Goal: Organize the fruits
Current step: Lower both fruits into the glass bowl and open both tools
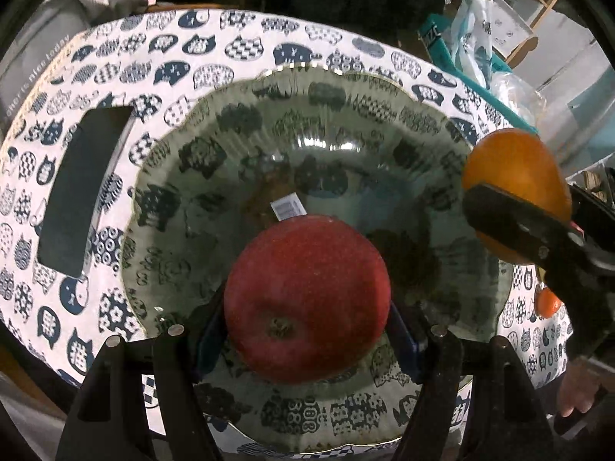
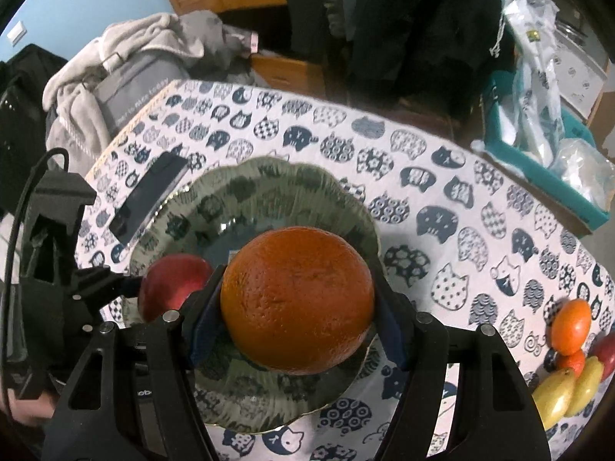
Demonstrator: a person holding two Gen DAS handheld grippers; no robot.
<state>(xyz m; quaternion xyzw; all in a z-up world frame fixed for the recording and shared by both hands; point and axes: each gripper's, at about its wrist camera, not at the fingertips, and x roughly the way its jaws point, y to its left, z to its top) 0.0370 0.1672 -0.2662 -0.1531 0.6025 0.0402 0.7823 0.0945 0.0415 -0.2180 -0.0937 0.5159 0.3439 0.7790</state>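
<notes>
Red round apple (image 1: 307, 309) sits clamped in the left gripper (image 1: 307, 340); right gripper (image 2: 298, 330) pinches a big orange (image 2: 298, 299) over the scalloped glass plate (image 2: 346, 207).

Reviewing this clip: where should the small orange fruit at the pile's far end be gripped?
Grip the small round orange fruit across its widest middle, coming from above and its far side: yellow fruits and a red one crowd the near side.

1. The bowl (image 1: 388, 88) is clear ribbed glass, glossy with light glints.
2. The apple (image 1: 307, 299) has smooth, faintly speckled skin.
3. The orange (image 2: 298, 299) looks matt and pitted.
4. The tablecloth (image 2: 442, 192) is printed woven cloth.
5. The grippers' frames, at the lower frame edges, look like matt black plastic with metal pins.
</notes>
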